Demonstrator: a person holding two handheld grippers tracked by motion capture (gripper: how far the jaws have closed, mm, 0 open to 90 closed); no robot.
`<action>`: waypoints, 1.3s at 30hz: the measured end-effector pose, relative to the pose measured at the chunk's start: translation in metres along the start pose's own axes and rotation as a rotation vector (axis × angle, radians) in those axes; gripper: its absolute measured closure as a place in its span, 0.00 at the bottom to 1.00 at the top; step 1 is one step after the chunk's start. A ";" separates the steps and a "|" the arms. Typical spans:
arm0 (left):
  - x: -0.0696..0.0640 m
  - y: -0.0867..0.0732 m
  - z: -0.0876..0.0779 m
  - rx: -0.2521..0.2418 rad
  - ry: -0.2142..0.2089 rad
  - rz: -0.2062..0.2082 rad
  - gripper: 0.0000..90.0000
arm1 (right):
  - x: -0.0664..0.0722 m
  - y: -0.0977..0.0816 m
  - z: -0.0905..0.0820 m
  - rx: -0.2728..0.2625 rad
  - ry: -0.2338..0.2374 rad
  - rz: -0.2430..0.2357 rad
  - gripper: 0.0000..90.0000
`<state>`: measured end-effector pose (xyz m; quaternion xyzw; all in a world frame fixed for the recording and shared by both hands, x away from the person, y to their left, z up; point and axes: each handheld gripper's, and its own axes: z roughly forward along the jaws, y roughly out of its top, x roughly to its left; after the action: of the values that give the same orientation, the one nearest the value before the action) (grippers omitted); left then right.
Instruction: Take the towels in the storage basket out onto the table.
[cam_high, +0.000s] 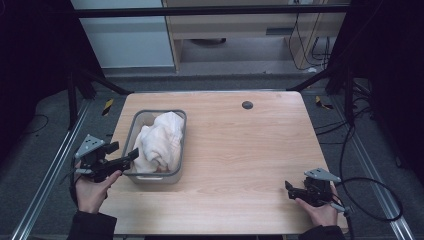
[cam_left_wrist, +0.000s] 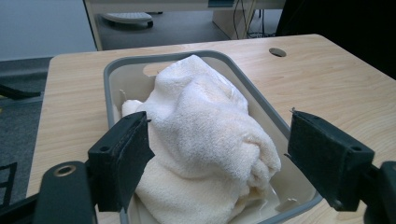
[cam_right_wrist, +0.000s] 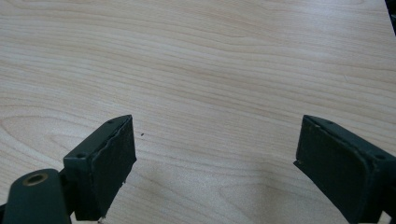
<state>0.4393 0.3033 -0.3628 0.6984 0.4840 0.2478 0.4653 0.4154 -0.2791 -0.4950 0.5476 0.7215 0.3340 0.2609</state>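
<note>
Towel (cam_high: 161, 141) heaped in grey tub (cam_high: 182, 150), left of frame; we log left hand-held gripper (cam_high: 121, 156) spread for grasping, right hand-held gripper (cam_high: 290, 189) spread idle on desk (cam_high: 240, 150).

High view: dim overall, surroundings nearly black at both sides; table (cam_high: 240, 150) lit evenly from above, no hard glare. Pic soft, low-res, some noise in dark areas. Left gripper view: brighter; white towel (cam_left_wrist: 205, 140) near blown out, folds w/ soft shadows; black pads (cam_left_wrist: 123, 158) slightly blurred up close, bkgd soft. Right gripper view: wood grain sharp, soft grey shadow patches on the wood by the 2 jaws, mild wide-angle stretch at edges.
</note>
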 end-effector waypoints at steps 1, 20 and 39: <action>-0.001 0.002 0.002 0.005 0.001 0.003 0.23 | 0.000 0.000 0.000 0.001 0.000 0.001 0.13; -0.009 0.026 0.030 0.077 0.001 0.030 0.22 | 0.000 0.000 0.001 0.009 0.007 0.000 0.12; -0.014 0.039 0.067 0.166 0.018 0.038 0.21 | 0.000 0.000 0.003 0.017 0.013 -0.013 0.12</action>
<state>0.5043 0.2588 -0.3564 0.7415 0.4934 0.2219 0.3967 0.4177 -0.2787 -0.4966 0.5429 0.7295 0.3296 0.2538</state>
